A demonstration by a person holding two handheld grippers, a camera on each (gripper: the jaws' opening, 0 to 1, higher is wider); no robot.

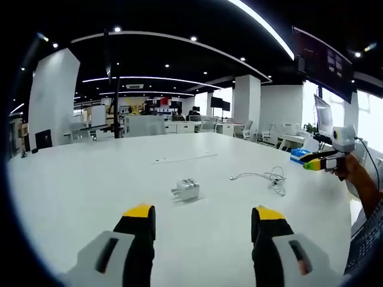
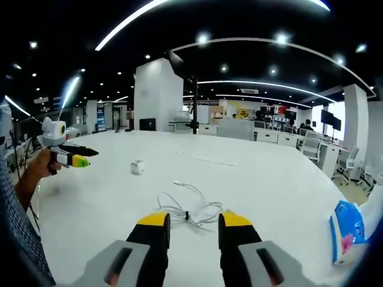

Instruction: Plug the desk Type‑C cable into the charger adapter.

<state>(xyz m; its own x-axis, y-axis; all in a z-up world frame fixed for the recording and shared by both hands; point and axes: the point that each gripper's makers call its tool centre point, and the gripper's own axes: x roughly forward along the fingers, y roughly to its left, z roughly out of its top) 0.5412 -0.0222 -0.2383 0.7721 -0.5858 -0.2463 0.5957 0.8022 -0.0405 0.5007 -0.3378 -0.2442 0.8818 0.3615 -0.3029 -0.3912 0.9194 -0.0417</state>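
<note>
A: Left gripper (image 1: 203, 216) hovers over the desk (image 1: 72, 179) with its jaws spread wide and nothing between them. The adapter (image 1: 187, 190) lies just ahead of it, slightly toward its left jaw.

B: Right gripper (image 2: 190, 220) is parted too, narrower, and empty. The cable (image 2: 187, 210) is coiled on the desk right ahead of its tips, one end trailing off further ahead.

A: Risks, as I judge them: the adapter is small and loose, so a jaw landing off-centre could skid it away across the smooth top. The slack cable could be caught mid-loop instead of near the plug, leaving the plug to droop and miss the port.

B: I can't tell which way the port faces, so a wrong grasp may hide it.

A: My view has the right gripper (image 1: 315, 160) off to my right, in a hand (image 1: 349, 170), with the cable (image 1: 268, 178) between us.

B: Mine shows the left gripper (image 2: 76, 156) far off to my left, the adapter (image 2: 138, 167) beyond the cable, and a blue packet (image 2: 346, 230) to my right
</note>
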